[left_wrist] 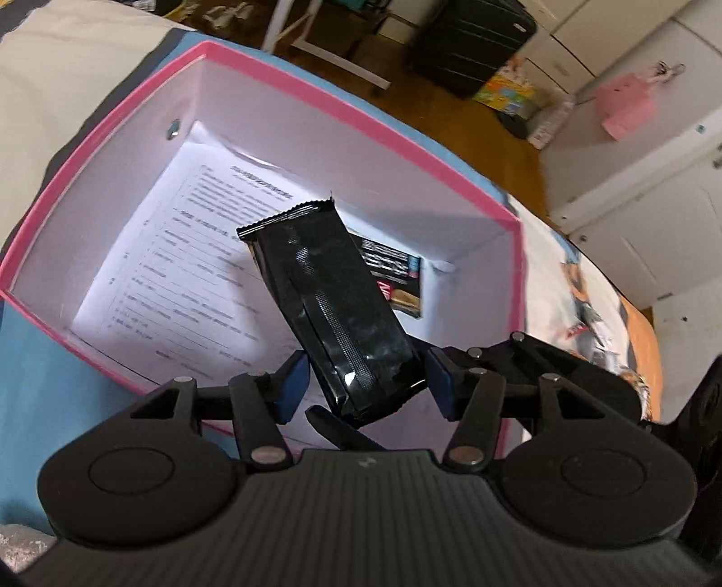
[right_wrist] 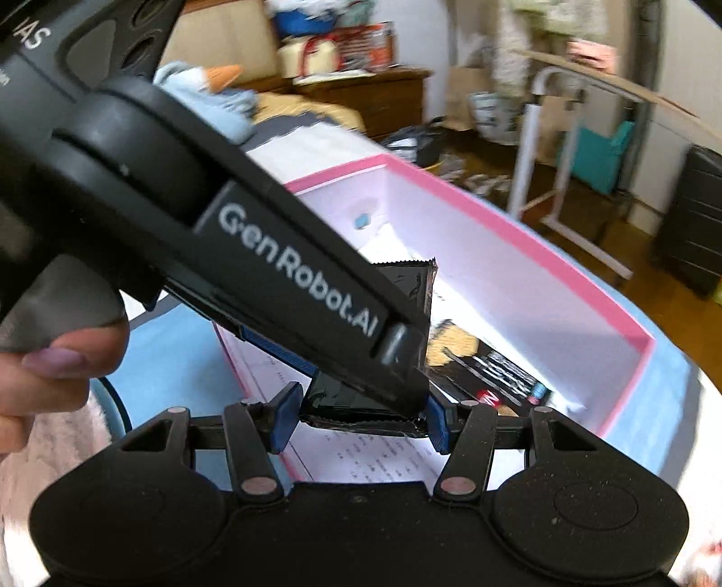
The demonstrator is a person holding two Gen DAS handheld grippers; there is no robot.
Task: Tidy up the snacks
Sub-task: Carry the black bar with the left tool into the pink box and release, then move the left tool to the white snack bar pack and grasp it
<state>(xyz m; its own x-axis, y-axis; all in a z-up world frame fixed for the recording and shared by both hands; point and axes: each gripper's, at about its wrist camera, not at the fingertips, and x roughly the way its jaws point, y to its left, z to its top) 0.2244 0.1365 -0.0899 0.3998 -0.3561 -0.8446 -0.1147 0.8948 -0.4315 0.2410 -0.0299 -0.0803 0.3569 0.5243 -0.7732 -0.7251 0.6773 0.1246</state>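
Observation:
A black snack packet (left_wrist: pixel 329 289) hangs tilted over an open pink-rimmed box (left_wrist: pixel 316 86). Its lower end sits between the blue pads of my left gripper (left_wrist: pixel 366 384), with a thin gap at the right pad, so the jaws stand open around it. In the right wrist view my right gripper (right_wrist: pixel 361 420) is shut on the packet's (right_wrist: pixel 406 289) crimped near end. The left gripper's body crosses that view, its fingertips (right_wrist: pixel 406 375) beside my right pad. Inside the box (right_wrist: pixel 496 212) lie a printed sheet (left_wrist: pixel 180 253) and a second black snack packet (left_wrist: pixel 401 275).
The box stands on a blue cloth (left_wrist: pixel 45 361) over a bed. A person's hand (right_wrist: pixel 45 375) holds the left gripper. On the wooden floor beyond are a black suitcase (left_wrist: pixel 469 40), a white frame (right_wrist: pixel 532 149) and white cabinets (left_wrist: pixel 631 158).

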